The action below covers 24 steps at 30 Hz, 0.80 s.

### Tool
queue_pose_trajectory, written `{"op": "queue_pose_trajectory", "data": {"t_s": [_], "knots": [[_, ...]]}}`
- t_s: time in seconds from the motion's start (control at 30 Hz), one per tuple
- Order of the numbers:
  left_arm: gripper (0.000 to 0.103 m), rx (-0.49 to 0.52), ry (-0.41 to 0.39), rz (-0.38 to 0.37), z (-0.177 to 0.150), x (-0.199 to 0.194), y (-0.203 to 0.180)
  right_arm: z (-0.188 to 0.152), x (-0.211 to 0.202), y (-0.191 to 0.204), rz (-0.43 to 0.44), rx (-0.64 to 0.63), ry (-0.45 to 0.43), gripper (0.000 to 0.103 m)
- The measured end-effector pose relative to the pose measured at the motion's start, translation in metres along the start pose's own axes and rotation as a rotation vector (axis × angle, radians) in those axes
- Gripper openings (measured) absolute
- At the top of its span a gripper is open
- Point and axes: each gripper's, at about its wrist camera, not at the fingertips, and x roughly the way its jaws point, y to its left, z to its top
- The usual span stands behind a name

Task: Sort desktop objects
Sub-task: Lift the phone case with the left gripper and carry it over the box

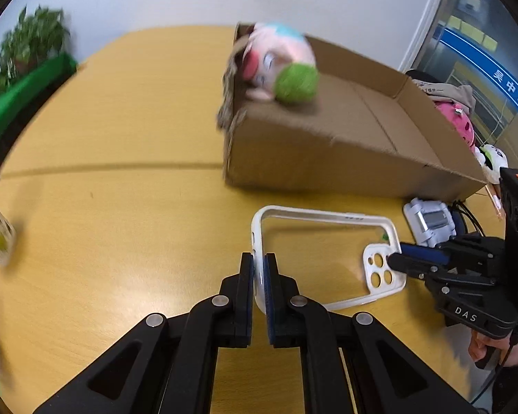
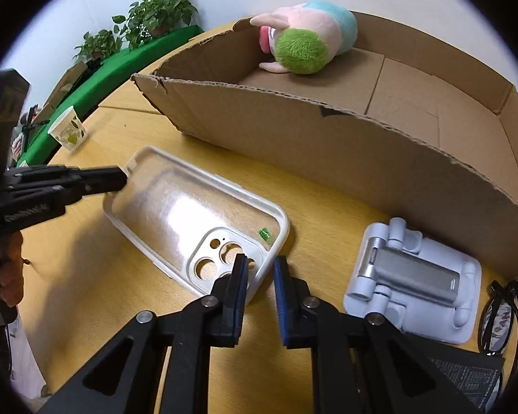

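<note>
While both tongs (image 1: 259,265) (image 2: 260,269) pinch the phone case (image 2: 197,214) rims | glasses (image 2: 500,314) cut off.

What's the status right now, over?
Left gripper shut on phone case rim. Right gripper shut on its camera-end corner. Cardboard box right behind, plush toy inside; nothing between.

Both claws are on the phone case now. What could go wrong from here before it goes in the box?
1. The left claw and right claw pinch opposite ends of the thin phone case; pulling apart could flex it or slip a rim free.
2. The cardboard box wall stands close behind; a low lift may catch it.
3. The phone stand sits beside the right claw.
</note>
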Motion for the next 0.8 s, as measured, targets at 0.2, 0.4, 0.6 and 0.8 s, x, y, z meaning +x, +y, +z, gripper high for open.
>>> {"op": "queue_pose_trajectory", "data": {"t_s": [0.2,0.4,0.6,0.8], "knots": [[0.004,-0.001,-0.070,-0.027,0.017,-0.024,-0.012,0.006,-0.037,-0.009,0.013,0.020,-0.114,0.014],[0.004,0.021,-0.238,-0.067,0.040,-0.061,-0.041,0.020,-0.097,-0.017,-0.016,-0.022,-0.245,0.013],[0.004,0.050,-0.363,-0.108,0.063,-0.089,-0.067,0.035,-0.148,-0.031,-0.072,-0.033,-0.386,0.012],[0.004,0.079,-0.430,-0.123,0.086,-0.095,-0.092,0.049,-0.179,-0.048,-0.114,-0.042,-0.479,0.011]]}}
